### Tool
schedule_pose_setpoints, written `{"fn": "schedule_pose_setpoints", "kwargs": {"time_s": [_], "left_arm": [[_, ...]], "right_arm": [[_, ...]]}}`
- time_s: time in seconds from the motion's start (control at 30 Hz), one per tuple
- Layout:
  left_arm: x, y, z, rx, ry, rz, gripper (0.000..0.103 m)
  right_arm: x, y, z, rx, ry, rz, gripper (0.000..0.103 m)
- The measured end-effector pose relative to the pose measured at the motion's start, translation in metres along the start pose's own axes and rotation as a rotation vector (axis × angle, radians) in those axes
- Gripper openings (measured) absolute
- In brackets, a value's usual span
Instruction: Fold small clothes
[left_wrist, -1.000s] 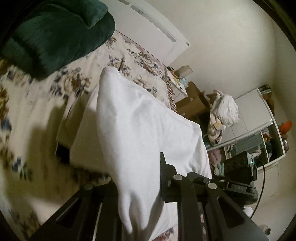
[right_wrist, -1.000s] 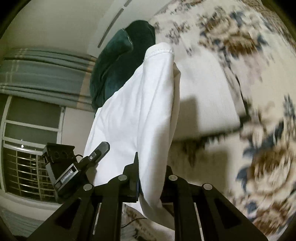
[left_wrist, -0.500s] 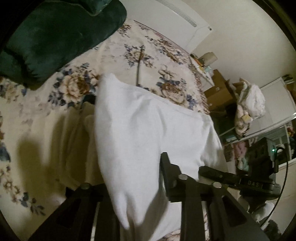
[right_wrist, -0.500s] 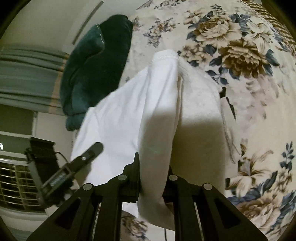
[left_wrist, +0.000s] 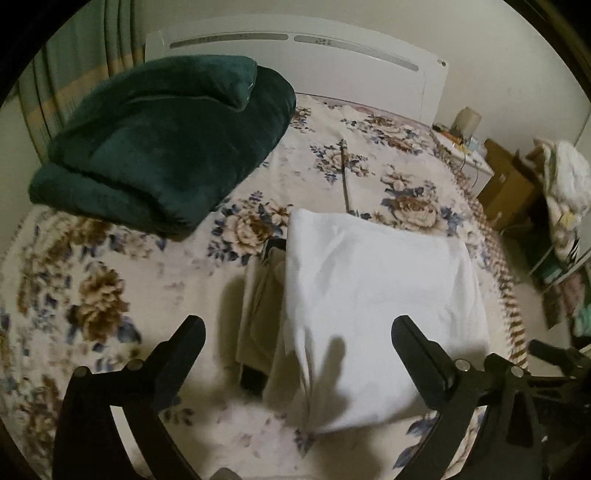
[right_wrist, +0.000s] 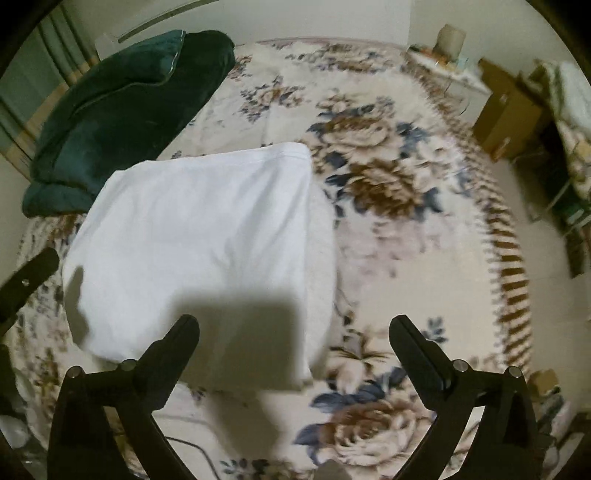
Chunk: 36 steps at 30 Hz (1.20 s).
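A folded white garment (left_wrist: 376, 306) lies flat on the floral bedspread (left_wrist: 110, 295), partly on top of a beige folded garment (left_wrist: 260, 306). It also shows in the right wrist view (right_wrist: 199, 251), with a whitish layer (right_wrist: 321, 258) peeking out along its right edge. My left gripper (left_wrist: 297, 332) is open and empty, held above the near edge of the pile. My right gripper (right_wrist: 293, 328) is open and empty, above the near right corner of the white garment. Part of the left gripper (right_wrist: 26, 284) shows at the left of the right wrist view.
A dark green folded blanket (left_wrist: 162, 140) lies at the back left of the bed by the white headboard (left_wrist: 295, 59). A thin stick (left_wrist: 345, 177) lies on the bedspread beyond the pile. Cardboard boxes (left_wrist: 506, 184) and piled laundry (left_wrist: 565, 184) stand right of the bed.
Both grippers have opened and let go of the white garment, which has dropped flat onto the beige garment. Both grippers have drawn back from it.
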<state>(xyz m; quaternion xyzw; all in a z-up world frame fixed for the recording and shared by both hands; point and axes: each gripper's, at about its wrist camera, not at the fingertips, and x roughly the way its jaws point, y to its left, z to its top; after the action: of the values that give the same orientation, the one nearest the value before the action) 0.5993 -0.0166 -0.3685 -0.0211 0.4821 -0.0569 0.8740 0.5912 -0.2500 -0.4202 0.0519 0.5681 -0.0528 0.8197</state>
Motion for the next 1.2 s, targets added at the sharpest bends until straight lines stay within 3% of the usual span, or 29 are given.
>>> {"fn": "schedule_pose_setpoints", "kwargs": {"time_s": [0.23,0.53,0.9,1.2], "left_arm": [[-0.058,-0.026,-0.013,0.053,-0.05,0.042,0.103],[-0.165,-0.054,-0.033,0.075,-0.111,0.056,0.103],[-0.314,-0.072,-0.069,0.09,-0.259,0.066,0.103],[-0.391,-0.076,-0.098,0.064,-0.312,0.045,0.103]], "right_arm": [[-0.071,-0.002,-0.038,0.026,-0.079,-0.153,0.103],[-0.204,-0.015,-0.085,0.082,-0.199,-0.216,0.103],[-0.378,-0.007,-0.161,0.083,-0.356,-0.211,0.103],[-0.488,0.004,-0.224,0.056,-0.472,-0.191,0.103]]}}
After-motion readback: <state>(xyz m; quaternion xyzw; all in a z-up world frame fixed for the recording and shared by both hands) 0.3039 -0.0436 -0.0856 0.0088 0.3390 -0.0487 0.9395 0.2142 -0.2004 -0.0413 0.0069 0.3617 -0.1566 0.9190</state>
